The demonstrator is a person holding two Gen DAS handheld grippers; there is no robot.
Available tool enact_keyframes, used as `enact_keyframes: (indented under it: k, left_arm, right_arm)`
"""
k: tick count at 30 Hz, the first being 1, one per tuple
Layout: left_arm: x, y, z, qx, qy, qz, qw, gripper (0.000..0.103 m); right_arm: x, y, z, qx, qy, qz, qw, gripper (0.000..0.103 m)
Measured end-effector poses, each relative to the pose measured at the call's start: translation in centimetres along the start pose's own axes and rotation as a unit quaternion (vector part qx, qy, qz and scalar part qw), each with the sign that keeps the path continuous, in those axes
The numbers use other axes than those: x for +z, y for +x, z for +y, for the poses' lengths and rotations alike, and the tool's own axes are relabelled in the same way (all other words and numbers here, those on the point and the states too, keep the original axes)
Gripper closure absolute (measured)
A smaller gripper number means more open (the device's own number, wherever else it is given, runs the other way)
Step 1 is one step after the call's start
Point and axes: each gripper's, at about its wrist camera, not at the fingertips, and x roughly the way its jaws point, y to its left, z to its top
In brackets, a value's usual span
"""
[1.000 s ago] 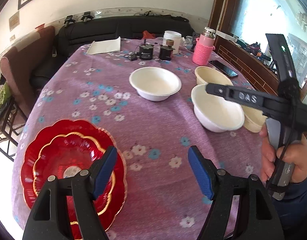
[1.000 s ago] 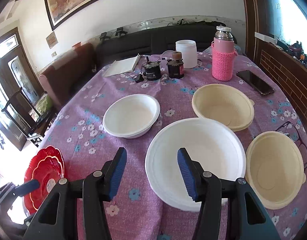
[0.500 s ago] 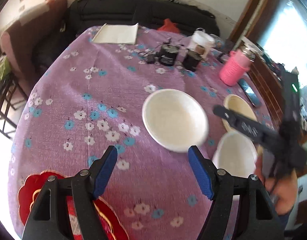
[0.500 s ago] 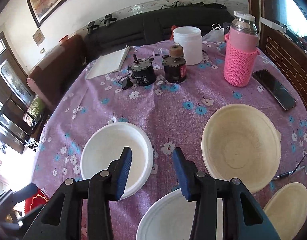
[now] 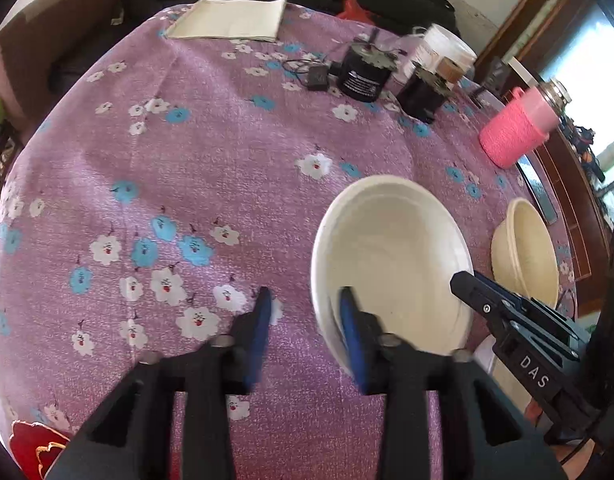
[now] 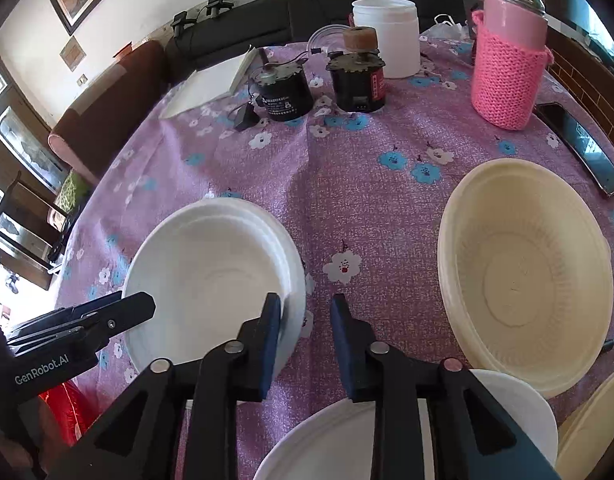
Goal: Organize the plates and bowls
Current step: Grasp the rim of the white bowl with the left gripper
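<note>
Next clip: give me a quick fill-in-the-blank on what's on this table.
The flask beside the phone wears a knitted sleeve coloured ____.
The tablecloth is purple with white and ____ flowers.
The white bowl stands upright and ____.
The plate in the left wrist view's bottom corner is ____.
Missing words: pink; blue; empty; red.

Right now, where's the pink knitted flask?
In the right wrist view, the pink knitted flask stands far right on the table, between the white jar and the black phone.
</note>
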Motion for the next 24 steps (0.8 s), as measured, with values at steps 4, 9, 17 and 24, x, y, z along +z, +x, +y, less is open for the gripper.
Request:
enact_keyframes:
  k: [4, 9, 17, 24]
  left_arm:
    - [-0.5, -1.2, -1.2, 0.010, 0.028, -0.020, 0.9994, 0.091]
    - [-1.4, -4.2, -2.2, 0.019, 0.046, -0.050, 0.9975, 0.091]
    - [-6.2, -10.2, -3.5, 0.008, 0.079, -0.080, 0.9936, 0.089]
    - [-15.0, -11.7, -5.6, -0.038, 0.134, -0.064, 0.9882, 0.082]
  right_arm:
    - [-0.2, -1.0, 0.3, 0.010, 0.001, -0.016, 1.000, 0.091]
    - [-0.5, -3.4, 0.4, 0.029, 0.008, -0.038, 0.999, 0.091]
    - [-4.1, -9.9, 2.3, 0.052, -0.020, -0.077, 0.996, 0.091]
    - [-12.6, -13.9, 1.5, 0.063, -0.042, -0.070, 0.995, 0.090]
